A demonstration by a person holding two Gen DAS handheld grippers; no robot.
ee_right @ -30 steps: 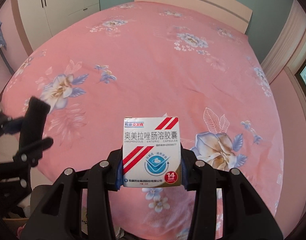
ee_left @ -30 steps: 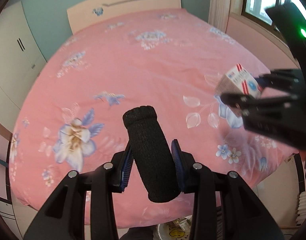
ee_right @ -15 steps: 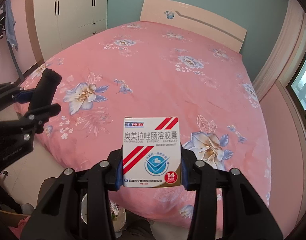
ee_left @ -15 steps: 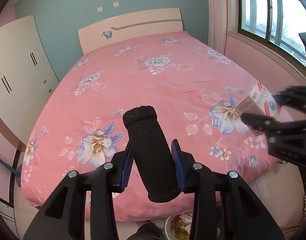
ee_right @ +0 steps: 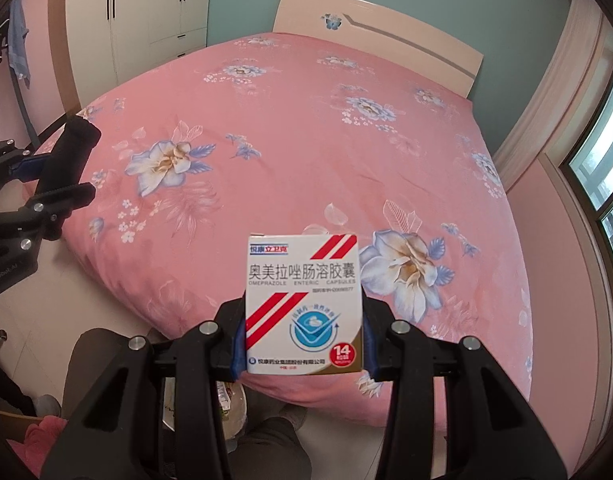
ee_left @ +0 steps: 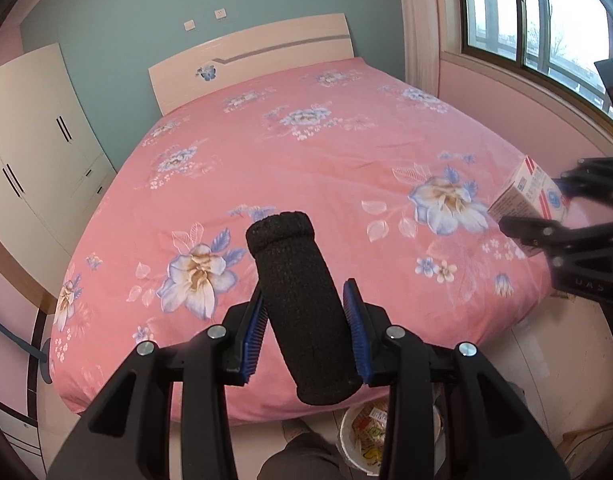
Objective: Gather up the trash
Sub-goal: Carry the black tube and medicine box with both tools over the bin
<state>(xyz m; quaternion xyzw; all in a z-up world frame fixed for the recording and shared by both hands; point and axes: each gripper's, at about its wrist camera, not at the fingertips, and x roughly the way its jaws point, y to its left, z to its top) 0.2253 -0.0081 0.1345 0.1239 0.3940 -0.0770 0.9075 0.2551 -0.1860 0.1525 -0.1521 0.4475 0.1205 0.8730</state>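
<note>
bin (ee_left: 368,430): mostly hidden | contents: illegible | medicine box (ee_left: 532,196): blurred, part-hidden

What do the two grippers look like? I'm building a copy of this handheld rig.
Both match: the left gripper and right gripper have matte black angular plastic fingers, silver screw heads at the pivots and ribbed blue pads on the inner faces. Faint pale lettering marks the bodies. No cables or sleeves show.
</note>
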